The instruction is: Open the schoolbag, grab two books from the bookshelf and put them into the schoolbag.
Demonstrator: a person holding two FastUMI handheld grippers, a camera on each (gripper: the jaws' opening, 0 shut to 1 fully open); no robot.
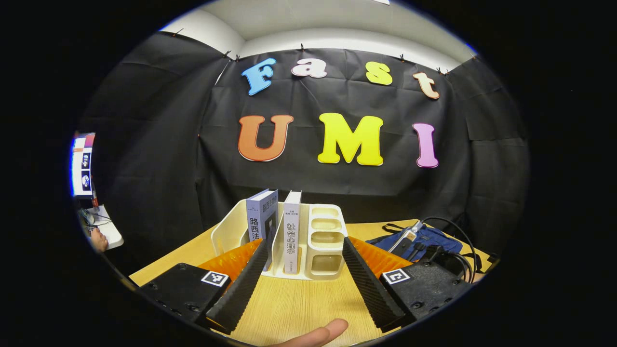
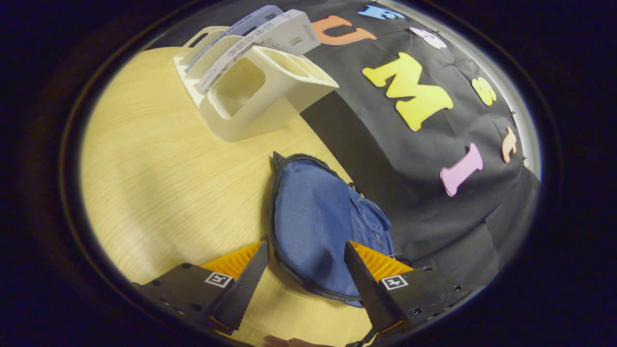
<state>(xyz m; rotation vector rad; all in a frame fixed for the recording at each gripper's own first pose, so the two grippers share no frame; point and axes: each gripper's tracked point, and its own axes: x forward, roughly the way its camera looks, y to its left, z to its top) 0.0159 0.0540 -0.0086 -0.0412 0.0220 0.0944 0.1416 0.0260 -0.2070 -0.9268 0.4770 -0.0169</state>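
Observation:
In the left gripper view a cream bookshelf (image 1: pixel 324 241) stands on the table with two upright books, a purple-blue one (image 1: pixel 261 222) and a pale one (image 1: pixel 291 230). My left gripper (image 1: pixel 303 262) is open just in front of the shelf, nothing between its fingers. To the right lies the blue schoolbag (image 1: pixel 419 239), with the right gripper over it. In the right gripper view the blue schoolbag (image 2: pixel 315 221) lies flat and closed on the table. My right gripper (image 2: pixel 304 270) is open above the bag's near end. The bookshelf (image 2: pixel 250 86) with both books stands farther off.
The wooden table (image 2: pixel 159 159) has bare room left of the bag and in front of the shelf. A fingertip (image 1: pixel 318 333) shows at the bottom of the left gripper view. A screen and a desk (image 1: pixel 89 193) stand at the far left, with a person's hand there.

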